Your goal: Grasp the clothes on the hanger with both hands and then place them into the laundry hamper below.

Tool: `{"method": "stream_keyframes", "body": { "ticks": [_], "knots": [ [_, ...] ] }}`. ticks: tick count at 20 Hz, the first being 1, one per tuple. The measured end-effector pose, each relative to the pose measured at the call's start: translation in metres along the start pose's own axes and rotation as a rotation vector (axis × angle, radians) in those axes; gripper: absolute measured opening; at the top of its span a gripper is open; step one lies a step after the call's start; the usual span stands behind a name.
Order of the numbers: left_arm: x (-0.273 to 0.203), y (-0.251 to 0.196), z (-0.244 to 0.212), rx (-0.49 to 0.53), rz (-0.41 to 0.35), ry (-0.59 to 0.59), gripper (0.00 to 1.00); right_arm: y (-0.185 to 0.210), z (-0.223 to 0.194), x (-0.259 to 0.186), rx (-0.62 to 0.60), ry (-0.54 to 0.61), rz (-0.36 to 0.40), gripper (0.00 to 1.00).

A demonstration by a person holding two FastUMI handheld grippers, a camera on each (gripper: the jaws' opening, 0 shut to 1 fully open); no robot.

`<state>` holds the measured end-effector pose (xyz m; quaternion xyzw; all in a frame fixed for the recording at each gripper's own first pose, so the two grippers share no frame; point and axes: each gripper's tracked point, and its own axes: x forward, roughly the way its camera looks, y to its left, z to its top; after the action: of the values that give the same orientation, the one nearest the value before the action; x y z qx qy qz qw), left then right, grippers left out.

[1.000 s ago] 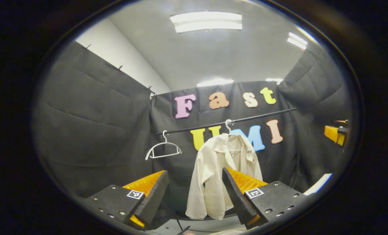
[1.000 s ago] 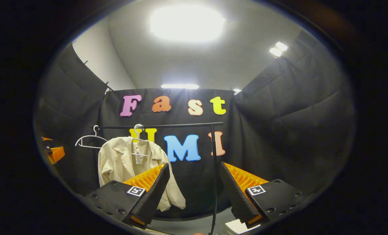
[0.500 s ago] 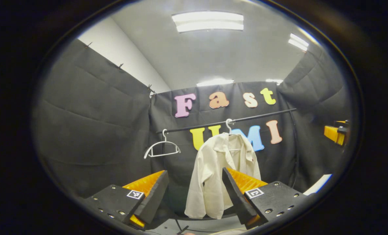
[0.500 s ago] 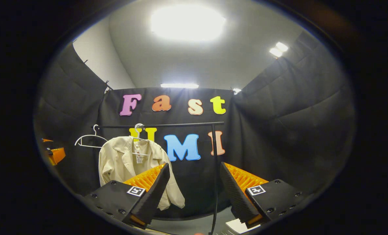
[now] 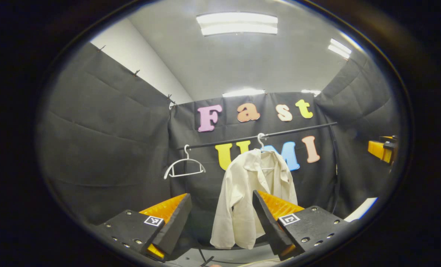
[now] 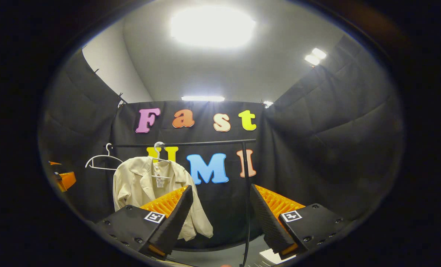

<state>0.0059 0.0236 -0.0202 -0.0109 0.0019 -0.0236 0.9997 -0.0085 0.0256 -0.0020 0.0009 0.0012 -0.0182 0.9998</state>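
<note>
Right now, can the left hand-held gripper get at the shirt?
Probably yes. The left hand-held gripper is open and faces the shirt, which hangs free on the rail, with nothing between them. It is short of the cloth and must advance.

Jacket [image 6: 135, 183] hem behind right claw finger [image 6: 168, 218]; tag [image 6: 160, 182] unreadable.

Ceiling panels [image 5: 237, 24] are lighting the booth evenly in the left gripper view, showing crisp edges. In the right gripper view one panel [image 6: 213, 26] is blowing out into white glare. The fisheye is bending the rail [image 5: 257, 139] and bowing the walls toward the rims, where the picture is dimming. The shirt [image 6: 142, 181] is staying sharp and softly lit.
</note>
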Motion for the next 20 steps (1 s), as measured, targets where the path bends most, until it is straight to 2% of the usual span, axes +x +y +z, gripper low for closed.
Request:
{"method": "stream_keyframes", "body": {
  "ticks": [1,8,10,14,15,16,20],
  "knots": [
    [0.002,0.000,-0.001,0.002,-0.003,0.001,0.98,0.002,-0.001,0.000,-0.002,0.000,0.001,0.97],
    [0.007,-0.001,-0.005,-0.012,-0.027,0.000,0.98,0.015,0.006,0.002,-0.009,-0.021,-0.002,0.97],
    [0.012,-0.003,-0.002,-0.011,-0.027,-0.003,0.96,0.024,0.009,0.013,0.001,-0.028,0.020,0.97],
    [0.036,-0.013,0.006,0.018,0.014,-0.020,0.96,0.032,0.006,0.050,0.004,-0.040,0.064,0.97],
    [0.045,-0.018,0.003,0.027,0.024,-0.017,0.97,0.035,-0.001,0.061,0.011,-0.027,0.080,0.92],
    [0.056,-0.026,0.002,0.030,0.026,-0.014,0.97,0.038,-0.007,0.074,0.018,-0.013,0.093,0.97],
    [0.095,-0.054,0.001,0.054,0.037,-0.020,0.98,0.048,-0.026,0.120,0.035,0.021,0.144,0.97]
  ]
}}
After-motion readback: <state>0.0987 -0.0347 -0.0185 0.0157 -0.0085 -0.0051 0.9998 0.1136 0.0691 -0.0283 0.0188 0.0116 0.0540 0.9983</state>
